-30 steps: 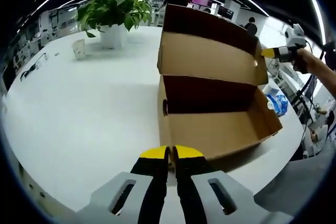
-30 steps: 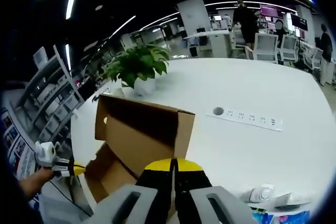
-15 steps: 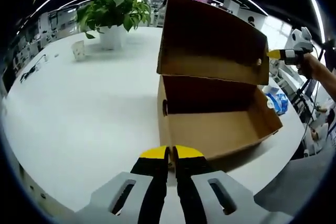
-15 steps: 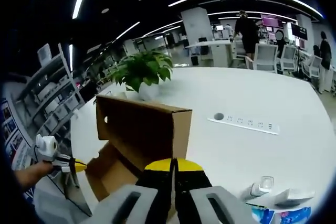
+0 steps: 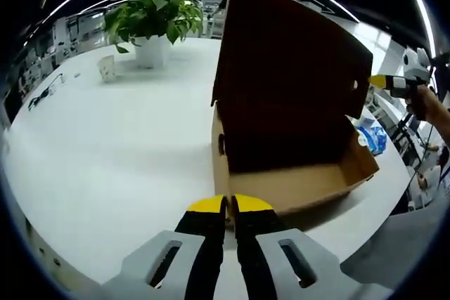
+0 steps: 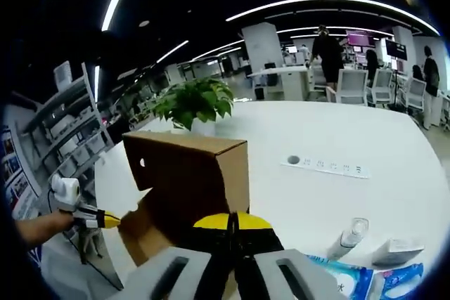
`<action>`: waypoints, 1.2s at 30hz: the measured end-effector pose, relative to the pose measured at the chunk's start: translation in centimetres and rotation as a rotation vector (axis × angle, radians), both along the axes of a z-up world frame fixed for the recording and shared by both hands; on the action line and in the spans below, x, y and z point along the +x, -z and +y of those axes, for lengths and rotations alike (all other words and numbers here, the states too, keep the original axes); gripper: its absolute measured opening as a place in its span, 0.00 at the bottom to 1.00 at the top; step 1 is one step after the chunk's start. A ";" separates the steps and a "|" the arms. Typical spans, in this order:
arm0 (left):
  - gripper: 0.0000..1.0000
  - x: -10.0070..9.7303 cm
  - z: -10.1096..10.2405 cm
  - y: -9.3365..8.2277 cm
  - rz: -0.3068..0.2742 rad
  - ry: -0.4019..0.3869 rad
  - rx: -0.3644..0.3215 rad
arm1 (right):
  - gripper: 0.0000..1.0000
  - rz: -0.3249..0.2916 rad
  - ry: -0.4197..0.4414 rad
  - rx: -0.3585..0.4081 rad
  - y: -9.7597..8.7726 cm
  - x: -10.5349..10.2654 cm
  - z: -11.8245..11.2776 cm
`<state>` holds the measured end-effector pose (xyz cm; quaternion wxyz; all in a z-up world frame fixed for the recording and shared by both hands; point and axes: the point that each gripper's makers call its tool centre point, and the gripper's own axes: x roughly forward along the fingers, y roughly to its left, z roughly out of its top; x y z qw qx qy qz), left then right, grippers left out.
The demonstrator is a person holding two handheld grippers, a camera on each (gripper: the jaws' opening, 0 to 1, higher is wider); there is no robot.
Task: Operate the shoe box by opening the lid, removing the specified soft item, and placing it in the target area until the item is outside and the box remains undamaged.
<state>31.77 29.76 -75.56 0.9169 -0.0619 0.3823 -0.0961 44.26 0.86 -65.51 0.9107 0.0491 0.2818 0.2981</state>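
Note:
A brown cardboard shoe box stands on the white table. Its hinged lid leans forward over the dark inside, and the strip of box floor that I see is bare cardboard. My left gripper is shut with nothing in it, just in front of the box's near corner. At the lid's right edge my right gripper touches the side flap. In the right gripper view the lid rises directly behind my right gripper, whose jaws are closed on its edge. My left gripper shows at the left.
A potted plant and a small white cup stand at the table's far side. A power strip, a small bottle, a white carton and blue packets lie right of the box. People and desks fill the background.
The lid has swung forward over the box, and its underside has gone dark. My right gripper moved with the lid's edge. My left gripper has stayed where it was.

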 end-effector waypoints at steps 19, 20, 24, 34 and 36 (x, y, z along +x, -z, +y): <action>0.01 -0.1 0.0 0.0 -0.009 0.001 -0.004 | 0.00 -0.026 0.045 0.052 1.0 -2.6 -0.4; 0.01 -0.2 0.0 0.0 -0.009 0.001 -0.005 | 0.00 -0.027 0.045 0.051 1.1 -2.7 -0.4; 0.02 -0.2 0.0 0.0 -0.009 0.002 -0.007 | 0.00 -0.034 0.050 0.046 1.2 -3.2 -0.4; 0.03 -0.3 -0.1 -0.1 -0.009 0.018 -0.005 | 0.00 -0.038 0.052 0.048 1.6 -4.3 -0.3; 0.03 -0.3 -0.1 -0.1 -0.007 0.025 0.002 | 0.00 -0.045 0.046 0.040 1.7 -4.6 -0.3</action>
